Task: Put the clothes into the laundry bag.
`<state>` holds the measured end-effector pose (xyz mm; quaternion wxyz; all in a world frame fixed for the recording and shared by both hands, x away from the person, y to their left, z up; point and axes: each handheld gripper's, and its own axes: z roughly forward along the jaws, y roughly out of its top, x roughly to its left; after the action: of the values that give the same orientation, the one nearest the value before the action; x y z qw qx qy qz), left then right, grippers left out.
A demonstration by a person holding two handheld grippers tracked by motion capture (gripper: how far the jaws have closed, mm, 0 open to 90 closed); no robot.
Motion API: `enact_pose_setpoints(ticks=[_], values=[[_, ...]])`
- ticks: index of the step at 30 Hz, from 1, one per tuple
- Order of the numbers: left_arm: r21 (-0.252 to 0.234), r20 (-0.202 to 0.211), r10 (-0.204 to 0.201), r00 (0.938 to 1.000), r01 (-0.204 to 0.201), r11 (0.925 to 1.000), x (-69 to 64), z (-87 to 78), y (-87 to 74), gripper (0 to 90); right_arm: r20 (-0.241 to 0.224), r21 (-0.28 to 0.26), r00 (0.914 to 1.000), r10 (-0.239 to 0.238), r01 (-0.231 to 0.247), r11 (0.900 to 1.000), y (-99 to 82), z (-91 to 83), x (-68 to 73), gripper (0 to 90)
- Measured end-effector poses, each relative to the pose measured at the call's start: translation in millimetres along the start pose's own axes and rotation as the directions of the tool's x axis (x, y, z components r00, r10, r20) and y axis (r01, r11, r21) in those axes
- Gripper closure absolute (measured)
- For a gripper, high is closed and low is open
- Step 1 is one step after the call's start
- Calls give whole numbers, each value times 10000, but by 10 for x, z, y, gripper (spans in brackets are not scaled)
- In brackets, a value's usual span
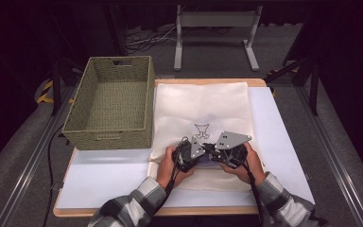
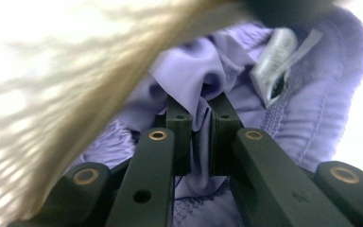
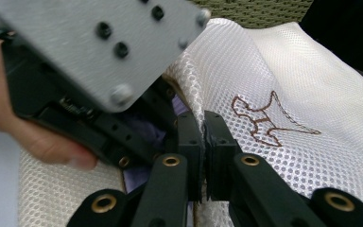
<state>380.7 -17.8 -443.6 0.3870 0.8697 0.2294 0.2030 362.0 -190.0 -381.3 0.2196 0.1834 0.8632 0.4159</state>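
A dark room with a grey floor surrounds a white-topped table (image 1: pixel 99 175). On it stands a woven green basket (image 1: pixel 109 103), nothing showing inside, and beside that lies a white mesh bag (image 1: pixel 203 101) bearing a small brown stitched figure (image 3: pixel 269 120). Inside the bag's mouth sits a lilac garment (image 2: pixel 307 118) with a white tag (image 2: pixel 276 56), its print unreadable. The left gripper (image 2: pixel 201 123) pinches the garment; the right gripper (image 3: pixel 203 137) clamps the bag's edge.

Grey floor (image 1: pixel 293 109), dark curtains (image 1: pixel 23 33), metal stand (image 1: pixel 216 28)
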Motion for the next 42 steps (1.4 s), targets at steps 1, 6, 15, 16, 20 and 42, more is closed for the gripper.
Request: enact_pose_setpoints(ticks=[1, 6, 15, 16, 20, 42], values=[[4, -266, -332, 9991, 333, 9994, 52, 8, -12, 831, -23, -8, 10000, 0, 0, 10000, 0, -1, 1, 870], [5, -676, -541, 9962, 543, 9985, 107, -10, -24, 833, -78, -17, 10000, -11, 11, 10000, 2, -5, 9, 870], [-25, -1068, -951, 9897, 953, 9954, 179, -75, -42, 832, -244, 151, 9997, -17, 21, 9999, -15, 13, 17, 869], [-84, -987, -1019, 9899, 1015, 9948, 180, -79, -44, 832, -247, 173, 9997, -37, 41, 9998, -17, 15, 17, 869], [-456, -482, -1022, 9936, 1000, 9939, 171, -118, -63, 821, -204, 193, 9998, -26, 30, 9998, -22, 10, 9, 869], [-551, 1467, 402, 9884, -324, 9980, 52, -366, -100, 895, -61, -42, 10000, 73, -73, 10000, -35, -69, -22, 868]])
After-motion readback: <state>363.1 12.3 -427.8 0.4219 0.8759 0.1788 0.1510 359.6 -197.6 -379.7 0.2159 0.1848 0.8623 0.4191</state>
